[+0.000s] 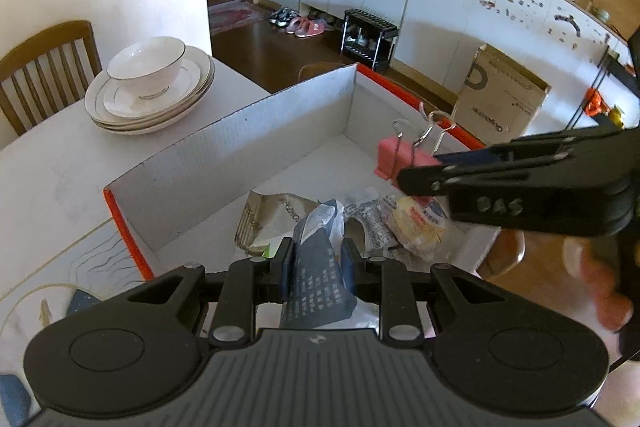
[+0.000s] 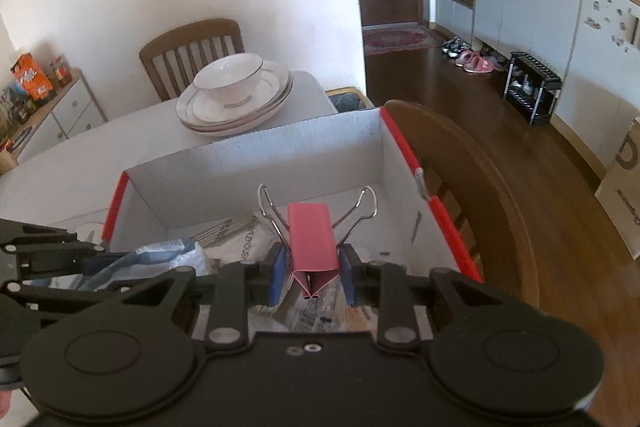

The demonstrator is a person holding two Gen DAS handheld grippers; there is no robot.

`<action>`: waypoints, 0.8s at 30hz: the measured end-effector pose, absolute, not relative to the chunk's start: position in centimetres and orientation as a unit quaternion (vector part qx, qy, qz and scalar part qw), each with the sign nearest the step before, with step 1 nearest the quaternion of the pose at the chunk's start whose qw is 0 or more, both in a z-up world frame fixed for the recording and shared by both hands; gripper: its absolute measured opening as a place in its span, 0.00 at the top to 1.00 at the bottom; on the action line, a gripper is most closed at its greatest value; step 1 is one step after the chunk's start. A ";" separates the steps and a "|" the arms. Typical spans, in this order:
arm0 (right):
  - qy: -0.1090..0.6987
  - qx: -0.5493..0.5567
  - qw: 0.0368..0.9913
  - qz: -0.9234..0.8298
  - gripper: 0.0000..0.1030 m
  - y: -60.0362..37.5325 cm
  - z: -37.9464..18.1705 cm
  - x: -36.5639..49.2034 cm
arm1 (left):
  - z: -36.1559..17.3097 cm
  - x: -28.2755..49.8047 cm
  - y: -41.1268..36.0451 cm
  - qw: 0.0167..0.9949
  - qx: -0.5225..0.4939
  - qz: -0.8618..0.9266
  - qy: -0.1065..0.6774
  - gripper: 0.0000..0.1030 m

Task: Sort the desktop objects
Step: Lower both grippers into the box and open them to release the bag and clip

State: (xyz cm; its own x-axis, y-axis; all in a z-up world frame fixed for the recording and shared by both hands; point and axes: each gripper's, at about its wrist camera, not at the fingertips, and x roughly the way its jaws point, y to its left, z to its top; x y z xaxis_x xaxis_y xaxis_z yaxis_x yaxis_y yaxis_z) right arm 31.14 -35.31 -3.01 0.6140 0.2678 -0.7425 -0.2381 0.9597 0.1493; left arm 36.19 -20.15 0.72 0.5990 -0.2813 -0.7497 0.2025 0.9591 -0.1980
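My left gripper [image 1: 318,267] is shut on a crumpled blue-and-white plastic wrapper [image 1: 320,259], held over the near end of an open white cardboard box [image 1: 240,131] with orange edges. My right gripper [image 2: 312,271] is shut on a pink binder clip [image 2: 310,239] with its wire handles pointing away, above the same box [image 2: 256,163]. In the left wrist view the right gripper [image 1: 416,173] reaches in from the right with the pink binder clip [image 1: 390,155] in it. The left gripper's fingers [image 2: 52,247] show at the left edge of the right wrist view with the wrapper [image 2: 160,259].
Paper scraps and a wrapped snack packet [image 1: 416,223] lie on the box floor. A bowl on stacked plates [image 1: 152,87] stands on the table behind the box. A wooden chair [image 2: 460,163] sits right of the box, another chair [image 1: 44,67] beyond the table.
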 end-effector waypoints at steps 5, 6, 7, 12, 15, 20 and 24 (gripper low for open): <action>0.428 0.000 0.892 0.147 0.74 -34.3 -4.4 33.2 | 0.3 37.6 -19.9 0.889 -0.072 -0.121 0.436 0.77; 0.429 -0.004 0.891 0.147 0.74 -34.2 -4.6 33.5 | 0.0 37.9 -19.8 0.887 -0.078 -0.118 0.440 0.77; 0.430 -0.007 0.891 0.146 0.74 -34.1 -4.8 33.9 | -0.2 38.0 -19.7 0.885 -0.083 -0.117 0.443 0.77; 0.444 -0.021 0.884 0.144 0.74 -33.6 -6.0 35.2 | -1.6 38.0 -19.8 0.877 -0.086 -0.113 0.459 0.77; 0.450 -0.028 0.881 0.144 0.74 -33.4 -6.5 35.5 | -2.1 37.8 -19.7 0.875 -0.087 -0.111 0.463 0.77; 0.454 -0.047 0.876 0.152 0.74 -32.8 -6.7 35.9 | -2.2 37.7 -19.7 0.875 -0.079 -0.110 0.464 0.77; 0.458 -0.066 0.873 0.153 0.73 -32.1 -7.0 36.2 | -2.5 37.8 -19.7 0.870 -0.084 -0.114 0.473 0.77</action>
State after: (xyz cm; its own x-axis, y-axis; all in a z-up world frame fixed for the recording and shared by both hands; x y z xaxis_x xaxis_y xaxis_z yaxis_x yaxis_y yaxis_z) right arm 36.18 -32.05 -7.03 0.5343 0.2067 -0.8196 -0.3284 0.9442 0.0241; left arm 37.85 -19.66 -2.52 0.5271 -0.2785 -0.8029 0.1191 0.9597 -0.2547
